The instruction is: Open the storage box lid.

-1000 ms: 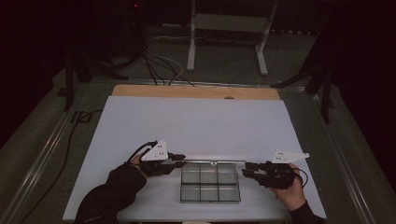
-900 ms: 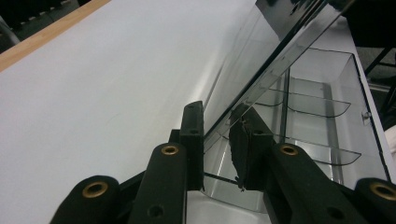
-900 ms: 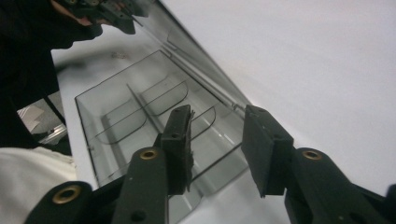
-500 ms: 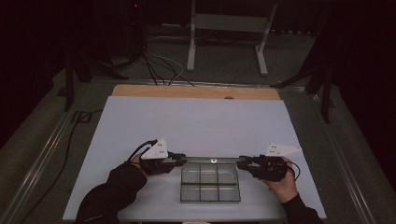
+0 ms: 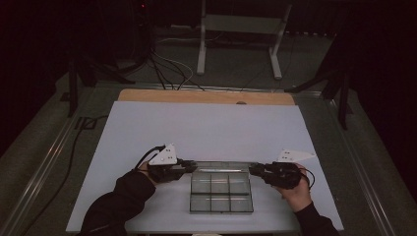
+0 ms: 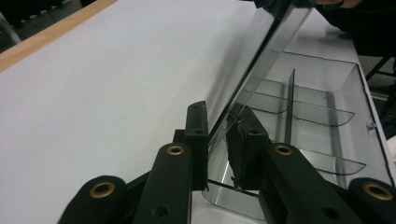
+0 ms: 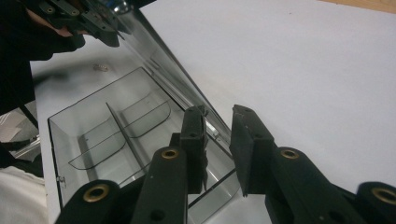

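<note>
A clear plastic compartment box [image 5: 221, 192] lies near the front edge of the white sheet [image 5: 206, 128]. Its clear lid [image 5: 221, 164] stands raised along the far side. My left gripper [image 5: 193, 166] is at the lid's left end; in the left gripper view [image 6: 217, 126] the pads pinch the lid [image 6: 261, 51] above the box [image 6: 322, 112]. My right gripper [image 5: 253, 169] is at the lid's right end. Its jaws have just been closing, and in the right gripper view [image 7: 219, 126] the lid [image 7: 163, 60] rests against one pad, with a gap to the other.
A wooden strip [image 5: 206, 96] borders the sheet's far edge. Cables [image 5: 162, 69] and a metal stand [image 5: 238, 39] occupy the floor behind the table. A rail [image 5: 44, 162] runs along the left side. Sleeved forearms come in from the bottom.
My right gripper has moved left and slightly away from me, up to the lid's right end, and its jaws have narrowed. The left gripper has stayed at the lid's left end.
</note>
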Demonstrator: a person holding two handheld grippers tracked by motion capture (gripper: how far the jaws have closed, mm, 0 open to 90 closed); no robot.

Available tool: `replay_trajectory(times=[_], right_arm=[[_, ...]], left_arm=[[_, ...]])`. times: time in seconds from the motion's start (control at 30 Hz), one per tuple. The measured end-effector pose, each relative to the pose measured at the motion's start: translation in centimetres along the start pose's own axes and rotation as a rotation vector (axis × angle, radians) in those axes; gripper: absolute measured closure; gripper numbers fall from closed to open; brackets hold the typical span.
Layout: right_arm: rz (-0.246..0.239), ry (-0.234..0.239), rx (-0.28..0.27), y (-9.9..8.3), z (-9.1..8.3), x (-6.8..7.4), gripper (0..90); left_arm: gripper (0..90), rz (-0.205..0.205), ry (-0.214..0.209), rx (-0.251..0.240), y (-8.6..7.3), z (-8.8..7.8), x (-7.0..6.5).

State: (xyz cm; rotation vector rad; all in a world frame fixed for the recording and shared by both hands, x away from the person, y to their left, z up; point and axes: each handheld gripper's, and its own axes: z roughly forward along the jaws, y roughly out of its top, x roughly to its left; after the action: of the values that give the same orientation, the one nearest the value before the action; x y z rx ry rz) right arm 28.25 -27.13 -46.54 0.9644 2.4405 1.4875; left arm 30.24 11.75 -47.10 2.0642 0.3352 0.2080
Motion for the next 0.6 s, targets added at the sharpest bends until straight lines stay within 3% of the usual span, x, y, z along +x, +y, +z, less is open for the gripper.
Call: replay_trajectory(times=[0.13,0.27,0.6], right_arm=[[0.04,0.023,0.002,0.06,-0.1,-0.53,78.3],[0.028,-0.003,0.001,0.18,-0.02,-0.35,79.4],[0.052,-0.029,-0.006,0.33,0.18,-0.41,81.0]], left_arm=[[81.2,-0.015,-0.006,-0.008,0.01,0.09,0.33],[82.3,-0.014,-0.004,-0.002,0.17,0.12,0.5],[83.7,-0.029,0.005,0.002,0.32,0.3,0.94]])
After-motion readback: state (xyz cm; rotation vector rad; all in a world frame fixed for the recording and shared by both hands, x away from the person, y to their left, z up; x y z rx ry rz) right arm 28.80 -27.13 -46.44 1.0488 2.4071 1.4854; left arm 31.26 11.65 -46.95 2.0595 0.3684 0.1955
